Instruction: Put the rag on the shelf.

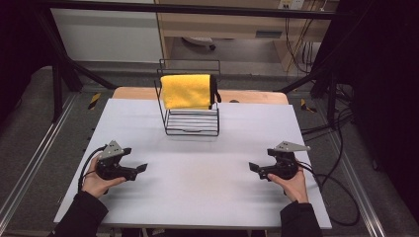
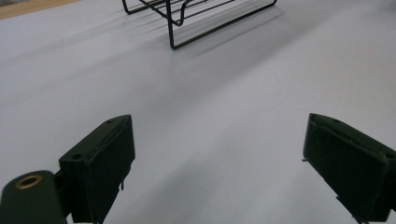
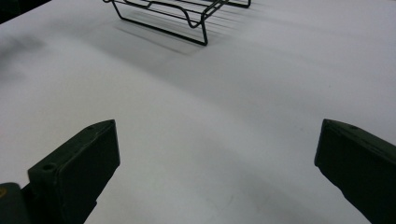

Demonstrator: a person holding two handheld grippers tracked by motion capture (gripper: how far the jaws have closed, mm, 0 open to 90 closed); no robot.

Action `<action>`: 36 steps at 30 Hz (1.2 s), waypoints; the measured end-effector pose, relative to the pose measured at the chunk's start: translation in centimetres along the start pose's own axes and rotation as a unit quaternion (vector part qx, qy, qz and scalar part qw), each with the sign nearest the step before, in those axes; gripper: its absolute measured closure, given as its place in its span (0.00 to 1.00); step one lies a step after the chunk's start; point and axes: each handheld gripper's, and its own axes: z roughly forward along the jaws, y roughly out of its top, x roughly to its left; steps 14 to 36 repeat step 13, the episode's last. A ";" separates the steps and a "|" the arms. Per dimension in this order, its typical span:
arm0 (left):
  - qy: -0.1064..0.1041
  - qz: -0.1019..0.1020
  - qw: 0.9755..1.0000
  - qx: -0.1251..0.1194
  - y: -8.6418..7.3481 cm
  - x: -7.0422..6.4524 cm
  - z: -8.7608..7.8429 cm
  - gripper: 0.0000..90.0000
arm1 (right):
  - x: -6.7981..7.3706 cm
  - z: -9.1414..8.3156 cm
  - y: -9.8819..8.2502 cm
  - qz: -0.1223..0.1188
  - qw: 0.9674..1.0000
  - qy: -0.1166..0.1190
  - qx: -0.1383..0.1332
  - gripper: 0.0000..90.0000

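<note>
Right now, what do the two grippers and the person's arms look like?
Both are black handheld tools. The left gripper and right gripper each carry a grey three-cornered plate on top and trail a black cable. Seen close, each has two blocky black jaws; the left one shows a brass-coloured ring near its base. The person wears dark sleeves.

The left gripper (image 1: pixel 140 169) is held low in the left hand (image 1: pixel 96 181), jaws spread wide with nothing between them. The right gripper (image 1: pixel 254 168) is held low in the right hand (image 1: pixel 292 185), jaws likewise wide and empty. Both grippers point inward toward each other.
</note>
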 end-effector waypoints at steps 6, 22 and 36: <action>-0.002 0.001 1.000 0.001 -1.1 0.0 -0.4 0.10 | -0.7 -0.9 -1.9 0.006 1.000 -0.006 0.004 0.01; 0.001 -0.002 1.000 0.004 -1.8 0.1 -0.7 0.10 | -0.9 -1.5 -2.8 0.006 1.000 -0.003 0.001 0.01; 0.001 -0.002 1.000 0.004 -1.8 0.1 -0.7 0.10 | -0.9 -1.5 -2.8 0.006 1.000 -0.003 0.001 0.01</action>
